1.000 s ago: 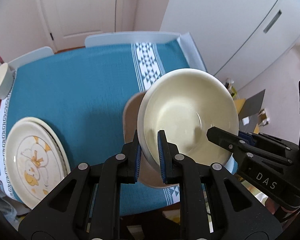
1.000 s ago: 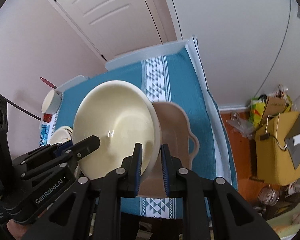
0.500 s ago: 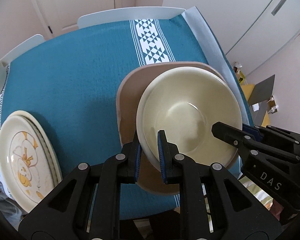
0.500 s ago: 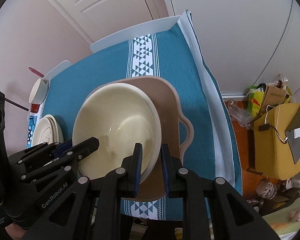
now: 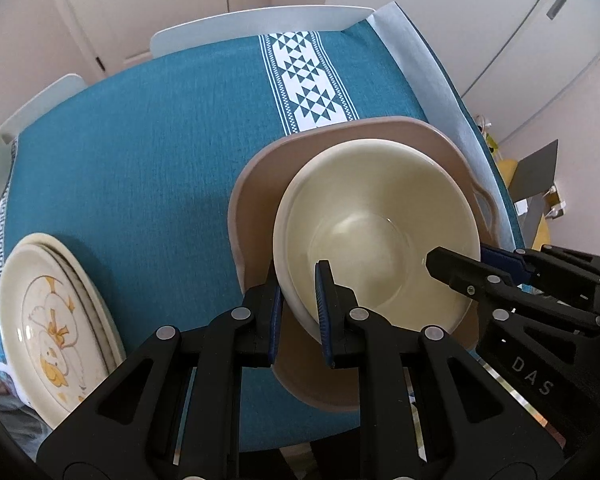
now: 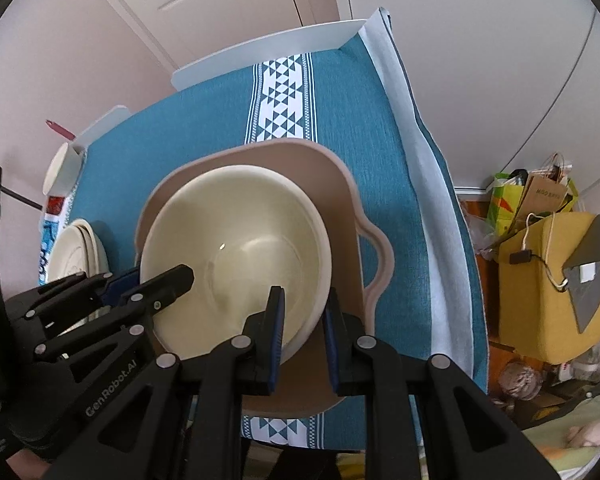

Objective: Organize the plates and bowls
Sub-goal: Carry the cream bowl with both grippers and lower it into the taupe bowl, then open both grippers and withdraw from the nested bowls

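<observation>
Now the cream ceramic bowl (image 5: 376,236) sits lower, inside the tan handled tray (image 5: 260,184). Left gripper (image 5: 298,300) and right gripper (image 6: 302,320) fingers pinch opposite rims. Release seems next.

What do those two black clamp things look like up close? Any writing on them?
Both are black plastic, angular, with triangular cut-outs and silver rivets. Each finger carries a blue pad. The left gripper shows "GenRobot.AI" in grey letters on its side in the right wrist view; the right gripper shows "DAS" in the left wrist view. No cables or sleeves are visible.
</observation>
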{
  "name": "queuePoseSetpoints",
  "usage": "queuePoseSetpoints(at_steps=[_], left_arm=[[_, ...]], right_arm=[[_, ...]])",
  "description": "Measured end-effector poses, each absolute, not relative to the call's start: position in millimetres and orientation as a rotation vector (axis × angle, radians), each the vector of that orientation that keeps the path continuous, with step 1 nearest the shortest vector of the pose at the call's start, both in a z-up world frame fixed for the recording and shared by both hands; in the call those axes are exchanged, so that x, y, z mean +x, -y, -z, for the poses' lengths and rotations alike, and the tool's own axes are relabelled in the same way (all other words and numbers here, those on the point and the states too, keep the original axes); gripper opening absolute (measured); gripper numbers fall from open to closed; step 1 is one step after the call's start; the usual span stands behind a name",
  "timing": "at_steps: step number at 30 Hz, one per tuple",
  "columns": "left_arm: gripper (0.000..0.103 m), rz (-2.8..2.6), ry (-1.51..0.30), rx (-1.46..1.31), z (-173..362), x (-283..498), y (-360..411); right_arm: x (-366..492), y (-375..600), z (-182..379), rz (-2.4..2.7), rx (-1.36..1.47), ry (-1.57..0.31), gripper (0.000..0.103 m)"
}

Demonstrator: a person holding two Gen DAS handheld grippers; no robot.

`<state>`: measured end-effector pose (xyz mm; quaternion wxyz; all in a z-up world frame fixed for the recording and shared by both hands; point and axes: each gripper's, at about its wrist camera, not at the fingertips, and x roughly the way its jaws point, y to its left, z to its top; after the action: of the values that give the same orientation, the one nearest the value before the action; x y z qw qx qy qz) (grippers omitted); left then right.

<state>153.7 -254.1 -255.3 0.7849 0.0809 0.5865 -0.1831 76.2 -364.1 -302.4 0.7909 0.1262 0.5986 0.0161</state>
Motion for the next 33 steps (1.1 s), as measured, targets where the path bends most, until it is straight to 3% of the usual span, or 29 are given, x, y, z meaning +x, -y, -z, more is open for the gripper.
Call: queuePoseSetpoints(at_steps=[16,25,27,28,29,30,31,32,33], left_arm=[[0.014,0.401,-1.253,0.183,248,152,249],[0.015,0.385,-1.133,0.145,187,145,226],[0.027,0.361,-1.086,0.119,166,143,210],[0.053,0.340,-1.064,0.110,157,142,202],[0.088,0.314,-1.039,0.101,149,142,194],[0.098,0.265,-0.990,0.082,136,139,180],[0.103,0.237,-0.947,0.061,126,136,168],[0.103,0.211,-0.911,0.036,116,133,154],[0.103,0.184,-0.898,0.014,109,132,141]], right_arm=[[79,366,286,-0.003,0.258,-1.355,0.017],[71,364,239,-0.052,0.292,-1.233,0.017],[73,358,221,-0.094,0.287,-1.178,0.017],[75,355,214,-0.113,0.281,-1.157,0.017],[78,350,204,-0.138,0.268,-1.130,0.019],[82,345,195,-0.163,0.253,-1.106,0.023],[85,342,187,-0.185,0.244,-1.086,0.042],[89,336,178,-0.211,0.231,-1.061,0.074],[94,328,169,-0.235,0.214,-1.034,0.089]])
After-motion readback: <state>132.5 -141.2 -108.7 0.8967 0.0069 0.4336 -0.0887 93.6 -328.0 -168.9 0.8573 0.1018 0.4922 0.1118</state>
